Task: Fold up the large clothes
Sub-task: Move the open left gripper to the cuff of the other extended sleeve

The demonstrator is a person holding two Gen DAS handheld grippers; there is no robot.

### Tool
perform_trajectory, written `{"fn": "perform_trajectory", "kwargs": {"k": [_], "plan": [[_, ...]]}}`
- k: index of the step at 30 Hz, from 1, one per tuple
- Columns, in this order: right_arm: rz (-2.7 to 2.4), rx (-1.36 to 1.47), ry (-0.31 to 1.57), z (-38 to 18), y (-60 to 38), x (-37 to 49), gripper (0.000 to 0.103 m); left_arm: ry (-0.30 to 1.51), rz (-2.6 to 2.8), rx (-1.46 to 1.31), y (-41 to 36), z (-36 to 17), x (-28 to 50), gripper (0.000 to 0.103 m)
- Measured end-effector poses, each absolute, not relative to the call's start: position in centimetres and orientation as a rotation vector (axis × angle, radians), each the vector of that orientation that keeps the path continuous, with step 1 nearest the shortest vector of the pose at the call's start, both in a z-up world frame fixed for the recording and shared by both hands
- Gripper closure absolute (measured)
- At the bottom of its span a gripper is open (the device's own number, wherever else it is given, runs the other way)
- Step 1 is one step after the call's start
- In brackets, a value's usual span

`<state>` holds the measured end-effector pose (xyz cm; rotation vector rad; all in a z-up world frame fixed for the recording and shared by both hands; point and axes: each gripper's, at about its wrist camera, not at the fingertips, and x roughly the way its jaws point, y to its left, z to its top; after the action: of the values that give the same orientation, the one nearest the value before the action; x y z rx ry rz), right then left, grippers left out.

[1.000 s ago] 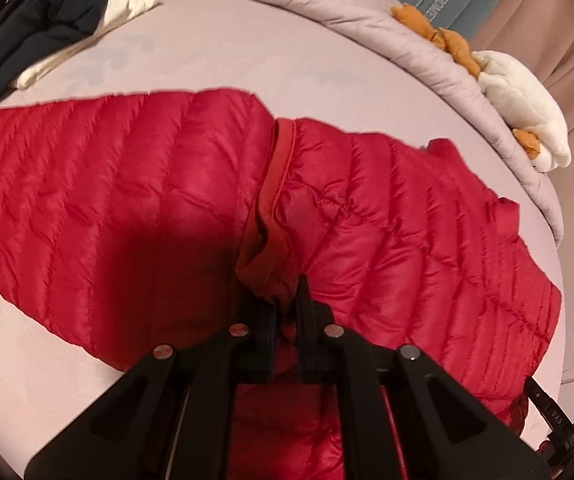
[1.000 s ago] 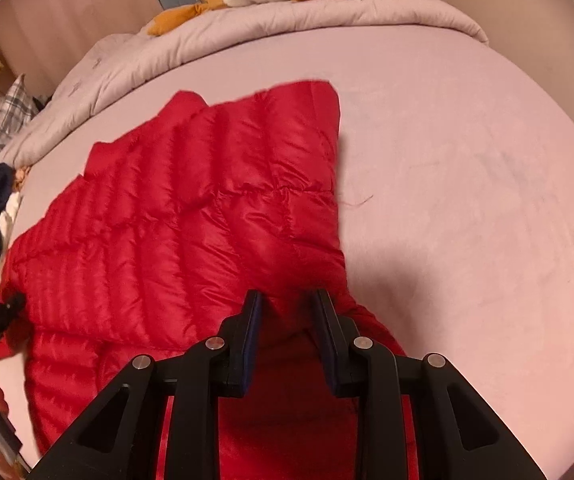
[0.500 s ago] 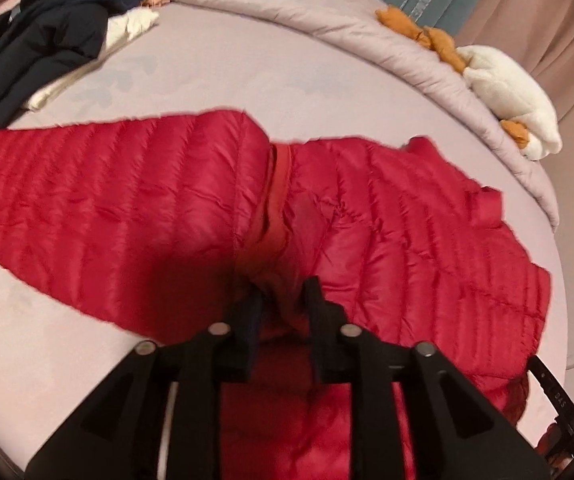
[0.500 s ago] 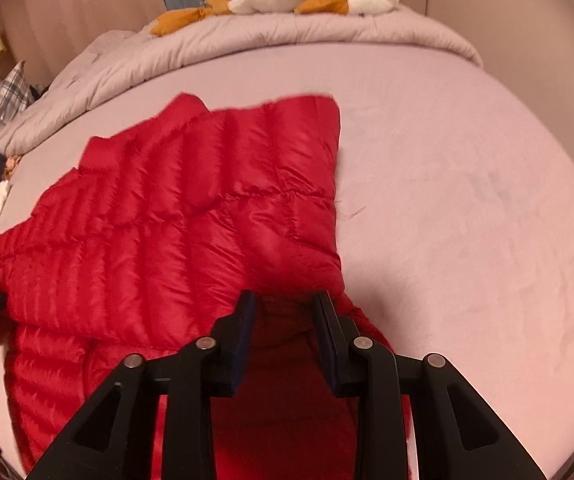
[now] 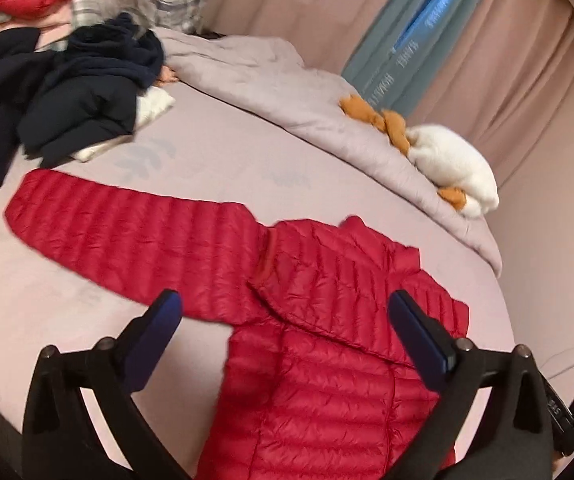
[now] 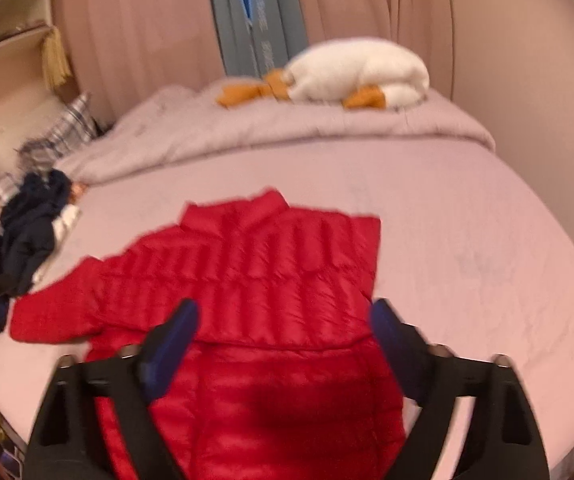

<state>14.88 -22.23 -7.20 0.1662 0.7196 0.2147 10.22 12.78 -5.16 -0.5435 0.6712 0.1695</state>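
Observation:
A red quilted down jacket [image 5: 327, 360] lies flat on the pale bed sheet [image 5: 215, 160], its upper part folded down over the body and one sleeve [image 5: 127, 232] stretched out to the left. My left gripper [image 5: 283, 308] hovers above it, jaws opening wide, nothing between the pads. In the right wrist view the same jacket [image 6: 247, 280] lies below my right gripper [image 6: 285, 316], whose jaws are also opening wide with nothing pressed between them. The jacket's lower part is hidden behind both grippers.
Dark navy clothes [image 5: 67, 92] are piled at the far left over a white garment. A rolled grey duvet [image 5: 287, 92] runs along the far side, with a white and orange plush toy [image 5: 447, 156] on it. Plaid pillow [image 5: 175, 0] and curtains stand behind.
Both grippers let go of the jacket, opened wide and rose away from it. The jacket now lies lower and smaller in both views, with more of the room showing.

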Motion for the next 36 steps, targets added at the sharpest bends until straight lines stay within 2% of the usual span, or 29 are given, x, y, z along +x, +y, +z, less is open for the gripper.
{"fn": "perform_trajectory", "kwargs": {"k": [4, 10, 17, 31, 36], "plan": [[0.235, 0.157, 0.668, -6.3, -21.2, 13.2, 0.001, 0.666, 0.260, -0.593, 14.6, -6.6, 7.7, 0.000], [0.279, 0.159, 0.651, -7.1, -20.1, 11.1, 0.001, 0.743, 0.357, -0.655, 17.5, -10.3, 5.8, 0.000], [0.279, 0.202, 0.715, -9.1, -19.7, 9.8, 0.001, 0.781, 0.462, -0.738, 21.7, -14.4, 3.7, 0.001], [0.176, 0.256, 0.824, -12.2, -20.1, 9.0, 0.001, 0.782, 0.573, -0.862, 28.7, -17.3, 2.4, 0.001], [0.175, 0.269, 0.848, -12.7, -20.0, 9.0, 0.001, 0.785, 0.536, -0.890, 30.8, -19.9, 3.6, 0.001]]}}
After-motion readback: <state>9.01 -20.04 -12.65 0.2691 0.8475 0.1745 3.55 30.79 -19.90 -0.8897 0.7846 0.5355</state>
